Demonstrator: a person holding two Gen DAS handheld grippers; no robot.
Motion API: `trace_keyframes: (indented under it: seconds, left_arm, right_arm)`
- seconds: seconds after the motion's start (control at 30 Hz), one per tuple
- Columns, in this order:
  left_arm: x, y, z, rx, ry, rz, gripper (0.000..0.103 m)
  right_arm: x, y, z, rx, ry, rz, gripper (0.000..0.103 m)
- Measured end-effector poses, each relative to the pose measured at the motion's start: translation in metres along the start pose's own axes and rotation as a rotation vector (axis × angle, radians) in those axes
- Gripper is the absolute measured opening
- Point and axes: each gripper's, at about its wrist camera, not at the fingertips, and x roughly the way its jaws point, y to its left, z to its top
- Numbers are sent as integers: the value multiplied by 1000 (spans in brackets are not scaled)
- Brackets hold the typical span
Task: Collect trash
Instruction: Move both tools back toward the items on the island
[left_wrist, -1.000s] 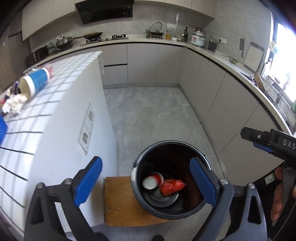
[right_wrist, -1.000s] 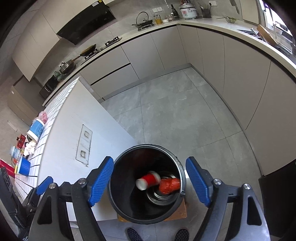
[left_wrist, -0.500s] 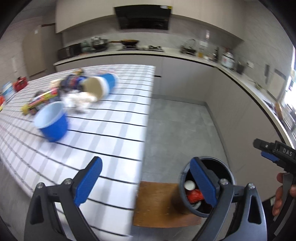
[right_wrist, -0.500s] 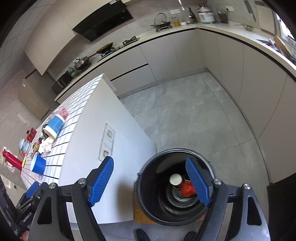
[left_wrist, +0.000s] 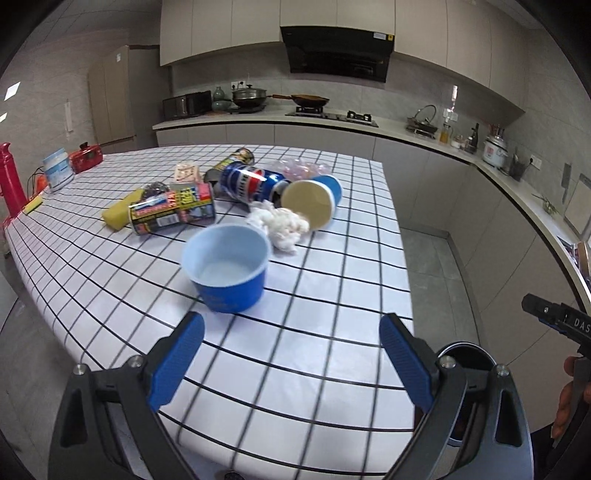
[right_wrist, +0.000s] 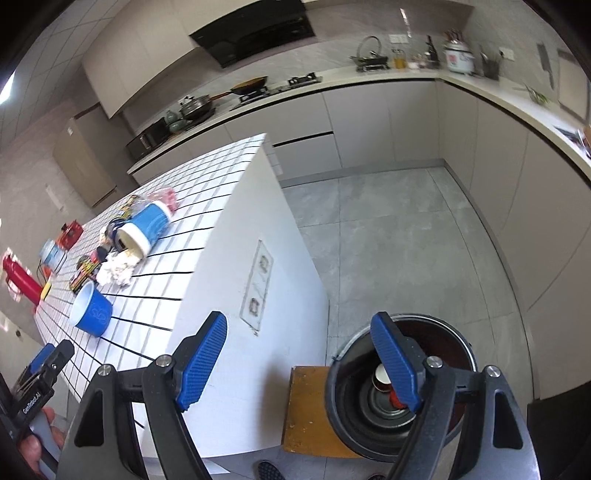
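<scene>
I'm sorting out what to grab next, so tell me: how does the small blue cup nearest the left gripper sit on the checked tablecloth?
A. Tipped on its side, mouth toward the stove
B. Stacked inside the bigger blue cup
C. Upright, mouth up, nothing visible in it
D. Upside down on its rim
C: the small blue cup stands upright on the tablecloth, its pale inside showing nothing in it, apart from the tipped bigger cup.

Cups, cans and tissue lie on the table; the bin stands on the floor beside it
</scene>
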Motion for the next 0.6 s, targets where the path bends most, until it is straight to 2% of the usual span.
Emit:
trace_keyframes:
  seconds: [0.23, 0.6]
  left_arm:
    - [-2, 37, 15, -1, -14, 7, 96]
    - [16, 131, 47, -2, -30, -10, 96]
  right_arm:
    - [8, 55, 8, -44, -14, 22, 82]
    - [26, 155, 10, -55, -31, 21, 82]
